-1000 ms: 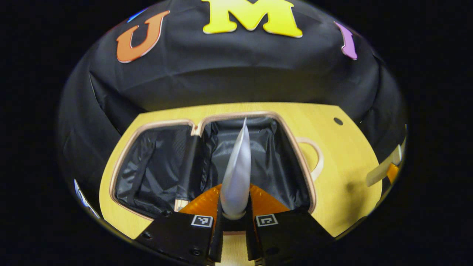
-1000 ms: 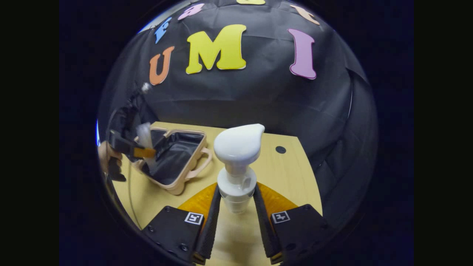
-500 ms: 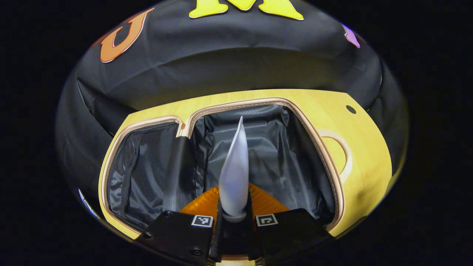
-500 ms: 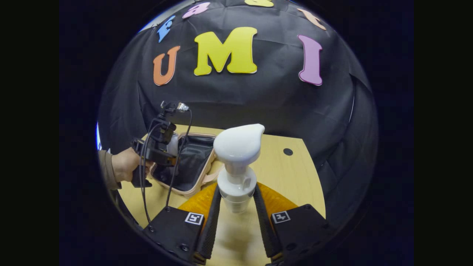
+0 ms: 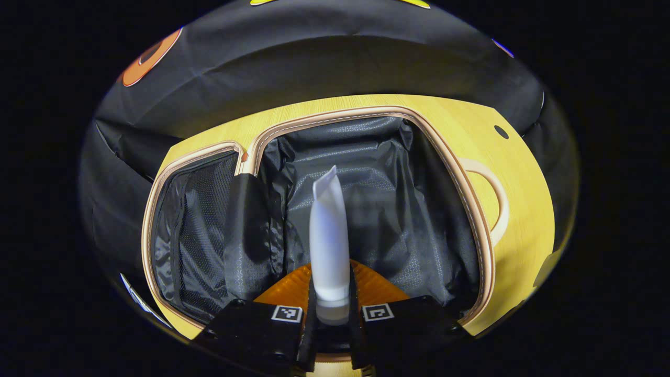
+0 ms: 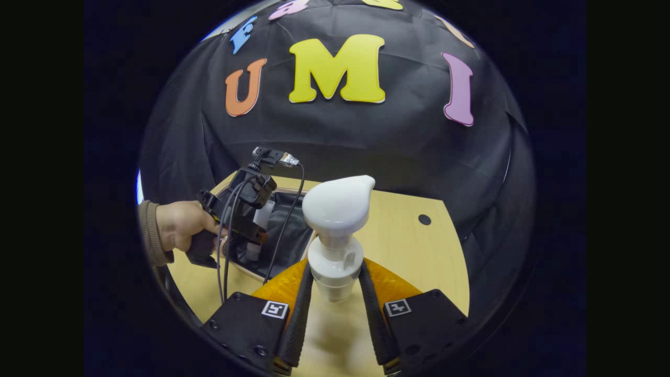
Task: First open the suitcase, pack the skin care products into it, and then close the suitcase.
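In the left gripper view, the left gripper [image 5: 331, 314] sits at bottom centre, its two fingers pressed narrow against the capped end of a white tube [image 5: 330, 241]. The tube points up the frame, its flat crimped end at mid-frame over the black lining. Behind it the open suitcase [image 5: 450, 157] takes up the middle of the frame, tan-rimmed, lying on the wooden table [image 5: 523, 209]; the mesh-lined lid half lies at centre left and the deeper half at centre. A tan handle [image 5: 494, 199] curves out at centre right

In the right gripper view, the right gripper [image 6: 335, 309] at bottom centre grips the clear neck of a pump bottle [image 6: 337, 235], both fingers against its sides. The bottle's white pump head rises to mid-frame. At centre left a hand [image 6: 180, 230] holds the left gripper [image 6: 251, 230], tilted down over the suitcase [image 6: 293, 230], black cables trailing from it toward the lower left. The table [image 6: 419, 251] stretches to the right
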Demonstrator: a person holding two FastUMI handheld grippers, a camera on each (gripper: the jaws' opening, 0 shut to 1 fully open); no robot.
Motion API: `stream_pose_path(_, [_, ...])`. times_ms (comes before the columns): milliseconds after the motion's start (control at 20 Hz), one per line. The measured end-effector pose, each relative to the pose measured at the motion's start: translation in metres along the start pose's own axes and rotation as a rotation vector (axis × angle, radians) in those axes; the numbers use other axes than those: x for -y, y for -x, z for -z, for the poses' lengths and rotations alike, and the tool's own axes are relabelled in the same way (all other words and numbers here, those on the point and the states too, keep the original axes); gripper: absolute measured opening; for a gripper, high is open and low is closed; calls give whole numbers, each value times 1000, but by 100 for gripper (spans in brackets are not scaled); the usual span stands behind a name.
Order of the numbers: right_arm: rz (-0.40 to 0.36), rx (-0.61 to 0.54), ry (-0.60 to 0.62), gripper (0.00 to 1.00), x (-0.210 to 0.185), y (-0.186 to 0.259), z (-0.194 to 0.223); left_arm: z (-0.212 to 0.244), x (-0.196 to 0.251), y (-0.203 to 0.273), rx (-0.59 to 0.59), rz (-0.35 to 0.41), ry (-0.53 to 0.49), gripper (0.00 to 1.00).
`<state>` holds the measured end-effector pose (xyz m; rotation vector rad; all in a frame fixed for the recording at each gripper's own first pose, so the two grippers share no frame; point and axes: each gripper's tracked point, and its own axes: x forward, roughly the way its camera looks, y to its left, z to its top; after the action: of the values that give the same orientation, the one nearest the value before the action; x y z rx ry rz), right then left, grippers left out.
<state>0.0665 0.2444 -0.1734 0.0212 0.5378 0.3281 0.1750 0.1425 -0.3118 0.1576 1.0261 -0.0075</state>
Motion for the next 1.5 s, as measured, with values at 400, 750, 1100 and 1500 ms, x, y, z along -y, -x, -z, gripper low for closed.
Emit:
stream_pose_path(400, [-45, -5, -10, 49, -24, -29, -29, 10, -3, -5, 55, 106, 141, 47])
stream_pose_path(750, [-200, -130, -25, 48, -110, -98, -34, -33, -56, 136, 544, 43, 126, 99])
stream_pose_path(1100, [-162, -347, -77, 50, -148, -136, 25, -49, -145, 239, 861, -104, 65, 99])
stream_pose_path(1500, [-44, -395, -245, 50, -147, -204, 25, -25, -274, 226, 877, -267, 167, 98])
